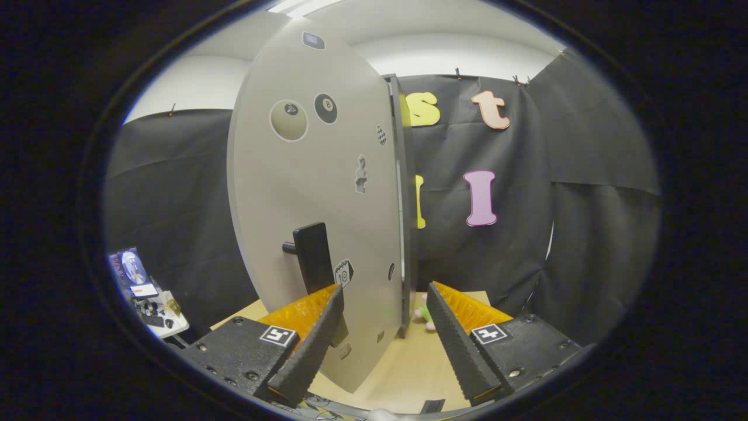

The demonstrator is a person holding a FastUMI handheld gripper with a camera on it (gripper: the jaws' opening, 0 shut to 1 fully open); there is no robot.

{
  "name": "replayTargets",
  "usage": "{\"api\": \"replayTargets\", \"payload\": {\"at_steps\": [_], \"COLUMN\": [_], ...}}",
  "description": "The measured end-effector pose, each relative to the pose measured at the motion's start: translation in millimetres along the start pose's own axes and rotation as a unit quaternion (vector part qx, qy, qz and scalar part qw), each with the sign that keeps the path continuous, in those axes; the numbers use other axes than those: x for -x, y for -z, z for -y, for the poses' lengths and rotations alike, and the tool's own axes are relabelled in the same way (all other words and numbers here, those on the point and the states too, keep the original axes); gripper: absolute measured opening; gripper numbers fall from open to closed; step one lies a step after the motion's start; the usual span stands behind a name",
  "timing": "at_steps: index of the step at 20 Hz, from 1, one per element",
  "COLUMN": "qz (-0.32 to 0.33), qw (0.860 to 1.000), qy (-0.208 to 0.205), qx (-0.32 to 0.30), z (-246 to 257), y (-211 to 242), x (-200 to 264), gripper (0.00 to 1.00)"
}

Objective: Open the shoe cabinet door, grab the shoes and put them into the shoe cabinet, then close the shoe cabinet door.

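Observation:
The shoe cabinet's grey door (315, 193) stands swung towards me, stickers on its face and a black handle (312, 257) low on it. The door's free edge runs down between my fingers, and the cabinet's dark frame edge (404, 204) rises just behind it. My gripper (384, 295) is open: the left finger (312, 342) lies in front of the door face just under the handle, the right finger (453, 339) stands apart to the right. A small pink and green thing (422, 314), perhaps a shoe, lies on the tabletop beyond the fingers.
The cabinet stands on a light wooden tabletop (403, 368). Black cloth walls close the booth behind and to the right. A small white side table (153, 316) with clutter sits low at the left.

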State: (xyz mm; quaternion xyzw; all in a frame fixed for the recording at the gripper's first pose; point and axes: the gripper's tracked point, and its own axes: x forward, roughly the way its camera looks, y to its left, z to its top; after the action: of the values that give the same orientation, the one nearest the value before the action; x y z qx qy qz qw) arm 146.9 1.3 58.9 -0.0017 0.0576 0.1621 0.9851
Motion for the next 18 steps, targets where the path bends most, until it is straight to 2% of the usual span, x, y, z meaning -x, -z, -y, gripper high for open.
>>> {"api": "replayTargets", "payload": {"at_steps": [9,14,18], "qz": [-0.003,-0.004,-0.006], "qw": [1.0,1.0,1.0], "qy": [0.027,0.012,-0.013], "qx": [-0.005,0.001,0.014], "z": [-64.3,-107.3,-148.1], "y": [1.3,2.8,5.5], "x": [-46.0,-74.7,-119.4], "gripper": [0.95,0.95,0.95]}}
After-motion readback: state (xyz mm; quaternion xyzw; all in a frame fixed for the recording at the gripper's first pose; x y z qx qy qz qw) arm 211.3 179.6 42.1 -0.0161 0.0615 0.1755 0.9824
